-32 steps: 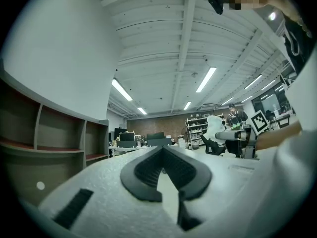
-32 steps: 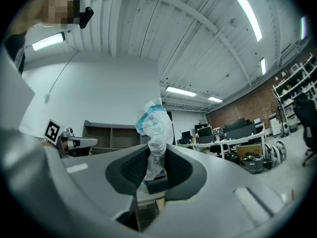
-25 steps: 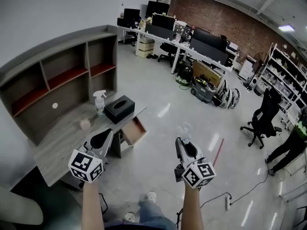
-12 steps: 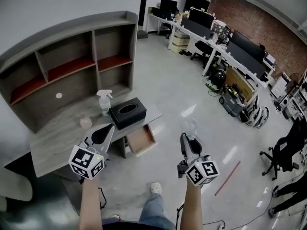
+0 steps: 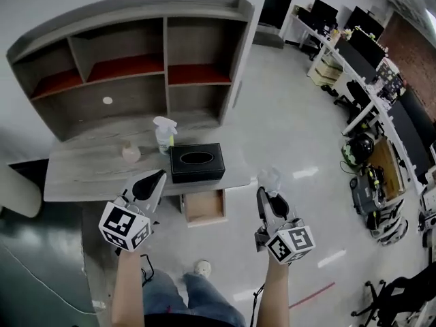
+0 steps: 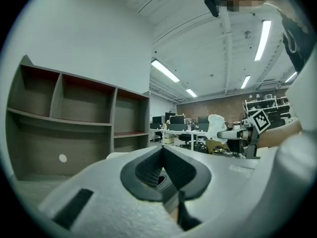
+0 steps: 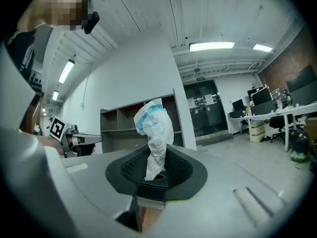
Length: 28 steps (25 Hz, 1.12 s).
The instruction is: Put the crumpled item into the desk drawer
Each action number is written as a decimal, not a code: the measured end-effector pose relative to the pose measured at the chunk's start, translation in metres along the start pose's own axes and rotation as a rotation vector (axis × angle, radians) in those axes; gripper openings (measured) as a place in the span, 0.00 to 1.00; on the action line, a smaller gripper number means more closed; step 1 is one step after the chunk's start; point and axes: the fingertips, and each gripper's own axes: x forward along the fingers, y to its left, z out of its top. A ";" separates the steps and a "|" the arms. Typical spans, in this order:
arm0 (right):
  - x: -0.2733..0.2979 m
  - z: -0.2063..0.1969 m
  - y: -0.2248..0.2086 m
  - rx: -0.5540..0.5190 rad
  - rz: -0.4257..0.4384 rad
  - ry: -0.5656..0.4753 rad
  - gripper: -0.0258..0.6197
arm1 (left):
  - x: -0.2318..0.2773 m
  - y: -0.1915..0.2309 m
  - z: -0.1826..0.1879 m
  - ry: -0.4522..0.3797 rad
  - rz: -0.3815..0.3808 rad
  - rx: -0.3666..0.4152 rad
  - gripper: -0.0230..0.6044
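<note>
Head view: the right hand-held gripper (image 5: 265, 195) pinches the crumpled item (image 5: 270, 180) over the floor, just off the table's (image 5: 82, 172) front right corner. The open drawer (image 5: 204, 207) juts out from under the table's front edge.

Left gripper view: the left hand-held gripper (image 6: 161, 158) has its jaws together with nothing between them.

Right gripper view: the jaws clamp the white-and-blue crumpled item upright, with the table's shelf unit (image 7: 124, 123) behind it.
</note>
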 end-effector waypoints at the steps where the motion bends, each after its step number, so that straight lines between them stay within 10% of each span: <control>1: 0.011 -0.007 -0.003 0.008 0.028 0.015 0.18 | 0.002 0.003 -0.005 0.009 0.024 -0.004 0.03; 14: 0.076 -0.193 0.033 0.187 0.314 0.370 0.18 | 0.021 0.016 -0.096 0.102 0.128 -0.104 0.03; 21: 0.073 -0.351 0.027 0.230 0.210 0.715 0.18 | 0.013 -0.001 -0.192 0.201 0.116 -0.215 0.04; 28: 0.084 -0.404 0.019 0.200 0.158 0.823 0.30 | -0.004 -0.001 -0.240 0.229 0.161 -0.285 0.04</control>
